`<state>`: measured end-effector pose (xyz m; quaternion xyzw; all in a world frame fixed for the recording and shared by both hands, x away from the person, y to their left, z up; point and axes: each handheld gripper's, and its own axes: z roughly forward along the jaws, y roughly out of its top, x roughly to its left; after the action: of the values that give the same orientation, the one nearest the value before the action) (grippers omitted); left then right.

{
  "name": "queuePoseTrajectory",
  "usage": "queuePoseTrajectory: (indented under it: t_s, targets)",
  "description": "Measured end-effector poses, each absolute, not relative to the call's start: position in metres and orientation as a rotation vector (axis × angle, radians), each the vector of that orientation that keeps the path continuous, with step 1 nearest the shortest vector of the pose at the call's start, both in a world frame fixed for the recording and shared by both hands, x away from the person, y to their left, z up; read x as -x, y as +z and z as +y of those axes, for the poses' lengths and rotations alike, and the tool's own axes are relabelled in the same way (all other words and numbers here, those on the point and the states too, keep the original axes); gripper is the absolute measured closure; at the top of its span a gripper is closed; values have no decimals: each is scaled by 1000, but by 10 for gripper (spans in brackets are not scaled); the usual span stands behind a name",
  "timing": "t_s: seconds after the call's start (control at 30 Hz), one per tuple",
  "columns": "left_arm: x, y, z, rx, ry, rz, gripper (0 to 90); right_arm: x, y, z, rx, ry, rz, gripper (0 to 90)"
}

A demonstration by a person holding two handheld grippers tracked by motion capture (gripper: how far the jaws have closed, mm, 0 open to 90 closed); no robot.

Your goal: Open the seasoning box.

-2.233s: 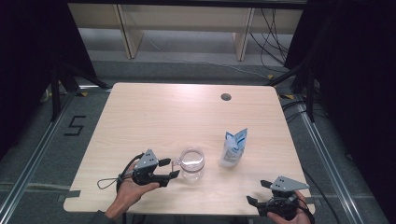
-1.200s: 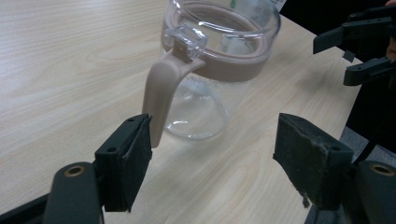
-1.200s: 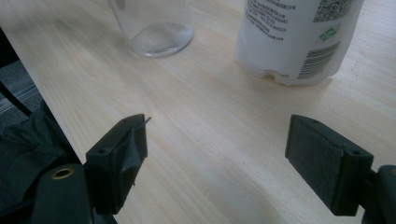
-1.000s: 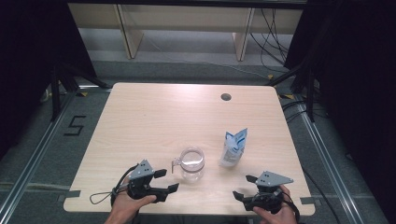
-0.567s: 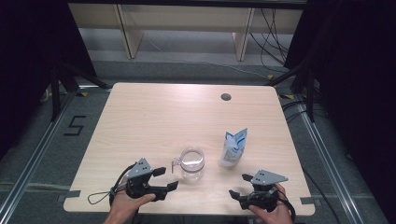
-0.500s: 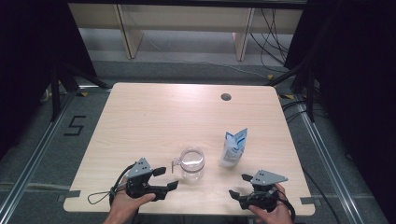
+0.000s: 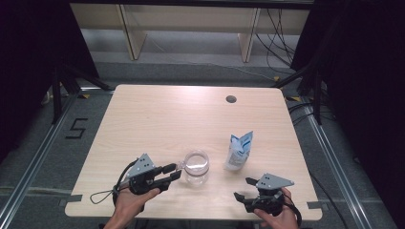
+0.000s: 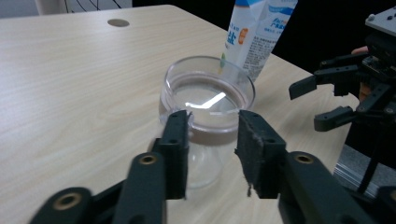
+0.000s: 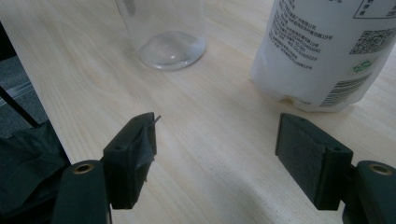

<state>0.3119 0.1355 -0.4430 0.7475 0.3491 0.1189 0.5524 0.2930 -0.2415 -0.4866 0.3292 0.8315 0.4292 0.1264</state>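
The glass mug [image 7: 196, 167] stands upright and empty at the near middle of the desk [image 7: 157, 119], its handle toward my left gripper [image 7: 173, 172]. My left jaws have just been closing around that handle; whether the pads press it yet I cannot tell. The white salt pouch [image 7: 239, 151] stands just right of the mug, untouched. My right gripper [image 7: 243, 188] hovers nearer, jaws wide and empty. Gripping and filling remain, I judge.

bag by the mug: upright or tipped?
Upright. The bag stands on its base on the table, top up, right of the mug.
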Motion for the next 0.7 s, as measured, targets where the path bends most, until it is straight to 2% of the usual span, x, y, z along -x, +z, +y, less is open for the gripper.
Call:
queuePoseTrajectory:
  t_s: [0.17,0.33,0.7]
  targets:
    - [-320,-437,131,-1778,348,815,788,-289,-486,-244,-975,1241,2407,300]
    - [-332,-443,127,-1779,345,843,869,-289,-485,-244,-967,1256,2404,306]
    - [-335,-446,124,-1806,370,834,893,-286,-484,-241,-978,1242,2397,317]
